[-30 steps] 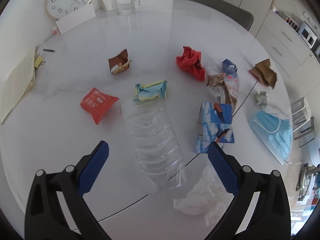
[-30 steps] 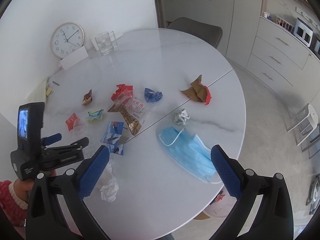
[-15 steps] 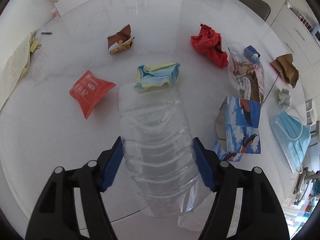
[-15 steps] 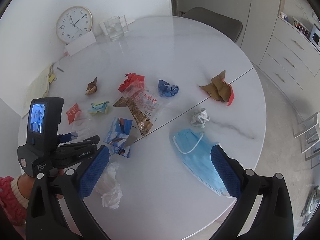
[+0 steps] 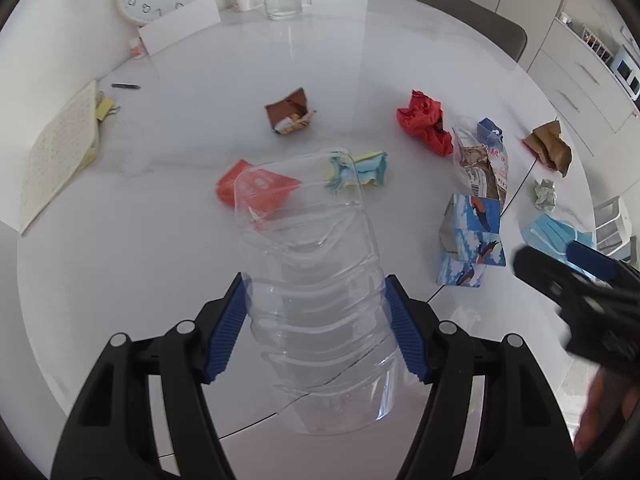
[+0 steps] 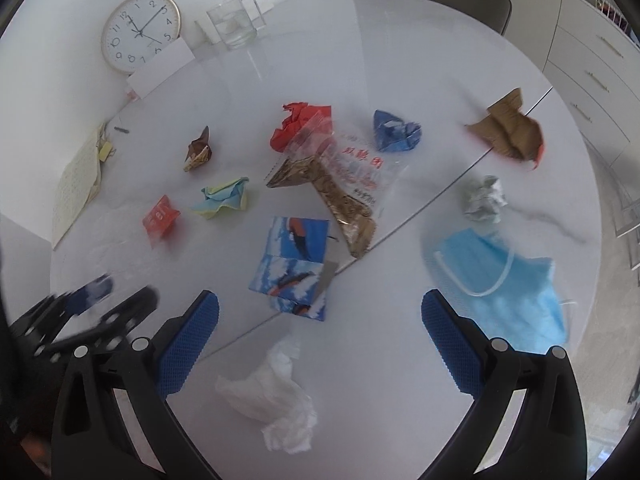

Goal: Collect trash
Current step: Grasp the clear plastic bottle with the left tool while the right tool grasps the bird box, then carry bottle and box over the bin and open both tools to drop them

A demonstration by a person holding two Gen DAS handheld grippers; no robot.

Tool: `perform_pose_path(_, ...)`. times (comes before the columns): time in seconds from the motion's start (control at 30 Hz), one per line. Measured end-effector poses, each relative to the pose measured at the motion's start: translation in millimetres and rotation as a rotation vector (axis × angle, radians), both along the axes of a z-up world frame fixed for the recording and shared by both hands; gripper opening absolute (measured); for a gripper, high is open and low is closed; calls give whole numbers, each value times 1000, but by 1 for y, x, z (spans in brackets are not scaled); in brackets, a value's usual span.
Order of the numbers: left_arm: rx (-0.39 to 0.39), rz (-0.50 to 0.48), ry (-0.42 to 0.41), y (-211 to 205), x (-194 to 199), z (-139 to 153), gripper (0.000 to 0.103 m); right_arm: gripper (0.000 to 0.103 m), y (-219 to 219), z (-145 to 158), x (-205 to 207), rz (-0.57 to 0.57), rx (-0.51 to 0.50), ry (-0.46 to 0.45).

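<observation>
Now clamped in the left gripper and raised off the round white marble table, where a second ago lay loose: crushed clear plastic bottle, first trash collected; right gripper spread empty above crumpled white tissue.

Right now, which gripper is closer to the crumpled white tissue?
Right. The right gripper hangs open just above the crumpled white tissue. The left gripper is off to one side, clamped on the clear plastic bottle.

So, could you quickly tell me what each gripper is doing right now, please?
Left gripper: shut on the clear plastic bottle.
Right gripper: open, holding nothing, above the white tissue.
</observation>
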State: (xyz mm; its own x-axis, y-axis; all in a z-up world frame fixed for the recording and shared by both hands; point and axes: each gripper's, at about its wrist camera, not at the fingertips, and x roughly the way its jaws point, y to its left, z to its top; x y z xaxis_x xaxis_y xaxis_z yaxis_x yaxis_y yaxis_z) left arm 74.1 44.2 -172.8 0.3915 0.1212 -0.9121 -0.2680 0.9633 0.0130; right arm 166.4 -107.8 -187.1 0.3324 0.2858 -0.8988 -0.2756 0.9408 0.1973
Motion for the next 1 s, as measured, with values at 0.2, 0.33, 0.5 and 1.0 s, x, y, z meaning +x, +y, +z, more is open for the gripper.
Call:
perform_pose_path(0.2,-13,21,-2,20,-17,14,65,101,29,-27,13,-59,-61,25)
perform_pose_path(0.33,-32,11,-19,26,-19,18,65,98,46,-44,17,-74,-162,19)
perform_pose_path(0.5,-59,-7,-36,29,-19,20,65,53,47,-52,15,-58,-175,34)
perform_pose_path(1.0,-107,-210,-92,-28,-24,53,65,49,-34,58,-58,-91,-19,-182)
